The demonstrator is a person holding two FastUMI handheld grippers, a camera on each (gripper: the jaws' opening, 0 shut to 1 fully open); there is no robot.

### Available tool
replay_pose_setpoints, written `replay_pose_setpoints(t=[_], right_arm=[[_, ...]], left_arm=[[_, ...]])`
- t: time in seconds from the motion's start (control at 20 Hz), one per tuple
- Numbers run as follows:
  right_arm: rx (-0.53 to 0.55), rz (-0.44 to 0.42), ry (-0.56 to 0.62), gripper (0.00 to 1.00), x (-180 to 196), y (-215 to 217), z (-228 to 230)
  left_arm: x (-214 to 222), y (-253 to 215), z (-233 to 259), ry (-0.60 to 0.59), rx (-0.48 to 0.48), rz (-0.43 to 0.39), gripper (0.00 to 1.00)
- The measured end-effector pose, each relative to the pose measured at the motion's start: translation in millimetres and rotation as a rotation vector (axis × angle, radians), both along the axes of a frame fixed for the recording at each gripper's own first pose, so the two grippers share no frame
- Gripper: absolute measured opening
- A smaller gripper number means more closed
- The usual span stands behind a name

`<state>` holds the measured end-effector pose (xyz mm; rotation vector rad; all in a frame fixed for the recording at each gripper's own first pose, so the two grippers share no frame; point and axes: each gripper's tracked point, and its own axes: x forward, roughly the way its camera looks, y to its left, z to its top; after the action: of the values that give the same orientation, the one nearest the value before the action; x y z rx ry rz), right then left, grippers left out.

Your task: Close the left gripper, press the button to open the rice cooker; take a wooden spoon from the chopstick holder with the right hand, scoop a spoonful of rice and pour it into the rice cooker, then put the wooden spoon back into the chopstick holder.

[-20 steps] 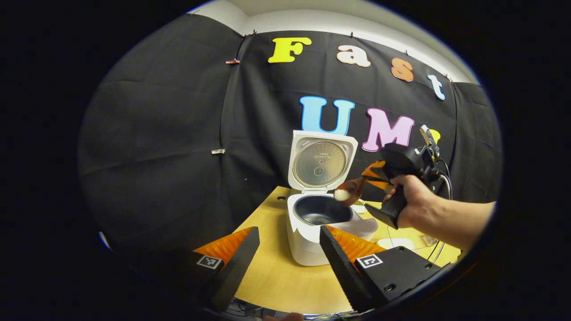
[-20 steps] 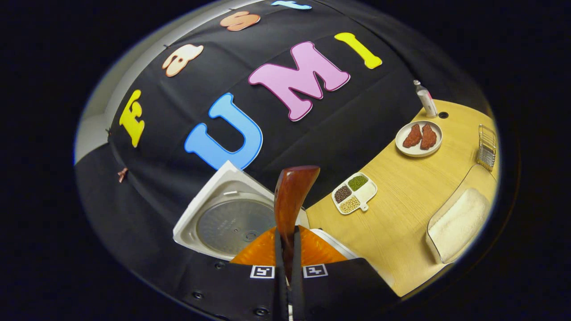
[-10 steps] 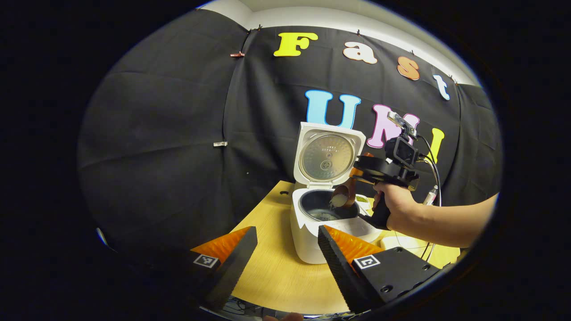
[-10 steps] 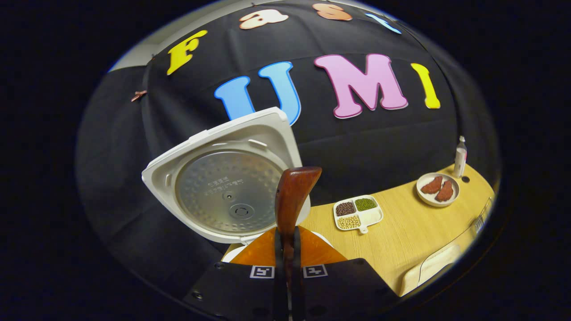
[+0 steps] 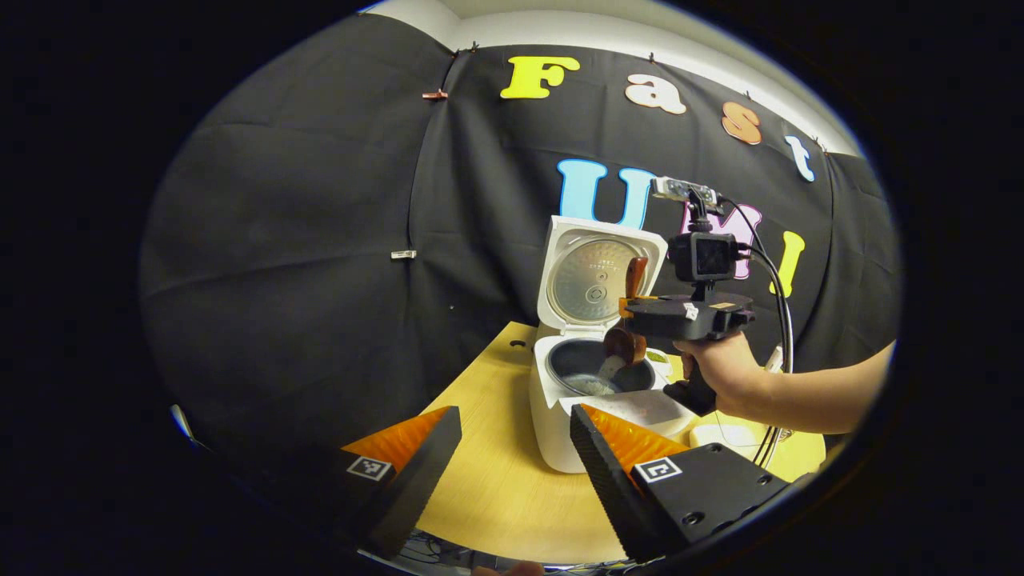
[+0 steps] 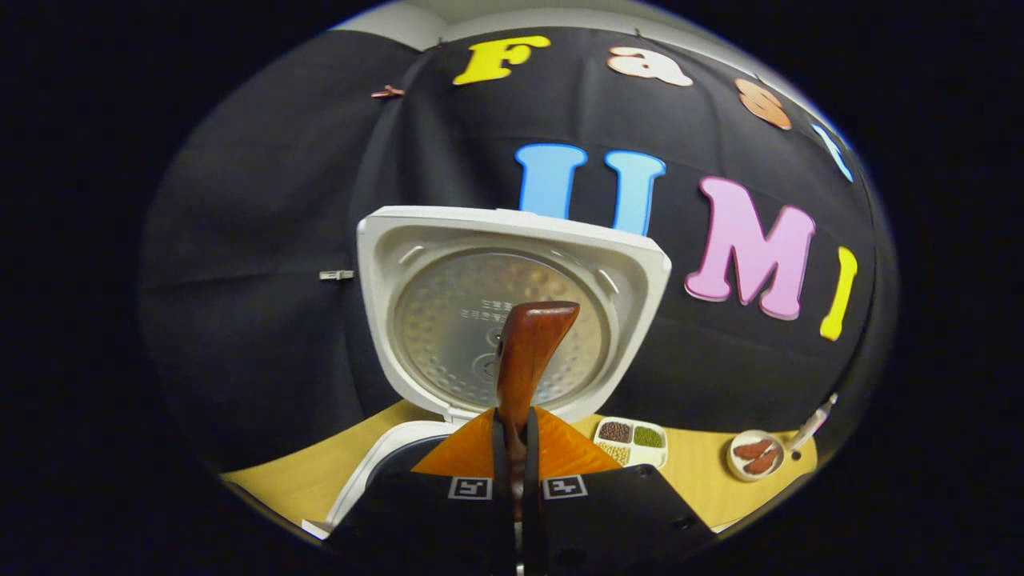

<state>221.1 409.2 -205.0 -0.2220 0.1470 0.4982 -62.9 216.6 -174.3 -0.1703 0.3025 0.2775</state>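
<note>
So our right claw [image 6: 513, 448] is pinching the wooden spoon [image 6: 524, 360], tipped bowl-down over the open rice cooker [image 5: 588, 376] on the counter [image 5: 496, 488], with rice spilling into the pot. Our left claw [image 5: 512, 448] sits spread apart near the cooker, holding nothing

white rice cooker [image 5: 560, 416] on the pale wooden table [image 5: 496, 488], lid up. brown wooden spoon [image 5: 622, 340] pinched in the right gripper [image 5: 632, 308], bowl tipped over the dark inner pot. left gripper [image 5: 512, 456] parted, holding nothing.
</note>
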Motion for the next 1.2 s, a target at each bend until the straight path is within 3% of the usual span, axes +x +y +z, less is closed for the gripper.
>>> replay_pose_setpoints(t=[0.3, 0.4, 0.55, 0.7, 0.85, 0.95, 1.2], right_arm=[[-0.23, 0.183, -0.249, 0.08, -36.0, 23.6, 20.3], [-0.262, 0.222, -0.268, 0.08, -45.4, 28.5, 13.0], [-0.246, 0.216, -0.22, 0.08, -39.3, 24.3, 10.9], [-0.105, 0.151, -0.088, 0.08, -33.3, 17.9, 8.2], [0.18, 0.012, 0.169, 0.12, -20.9, -1.8, 2.7], [0.366, -0.088, 0.317, 0.08, -19.2, -17.5, -1.8], [0.619, -0.183, 0.429, 0.08, -15.2, -56.9, 16.0]], left_arm=[[-2.1, -6.2, 2.4, -0.008, -0.003, -0.007, 0.95], [-3.2, -9.4, 2.5, -0.008, -0.001, -0.011, 0.95], [-8.3, -12.2, 3.6, -0.009, 0.008, -0.008, 0.95], [-13.0, -15.0, 5.8, -0.009, 0.012, -0.006, 0.94], [-18.1, -18.9, 7.7, -0.007, 0.016, 0.0, 0.95], [-22.0, -23.0, 10.5, -0.009, 0.023, 0.001, 0.95], [-20.1, -42.5, 18.1, -0.012, 0.032, -0.025, 0.95]])
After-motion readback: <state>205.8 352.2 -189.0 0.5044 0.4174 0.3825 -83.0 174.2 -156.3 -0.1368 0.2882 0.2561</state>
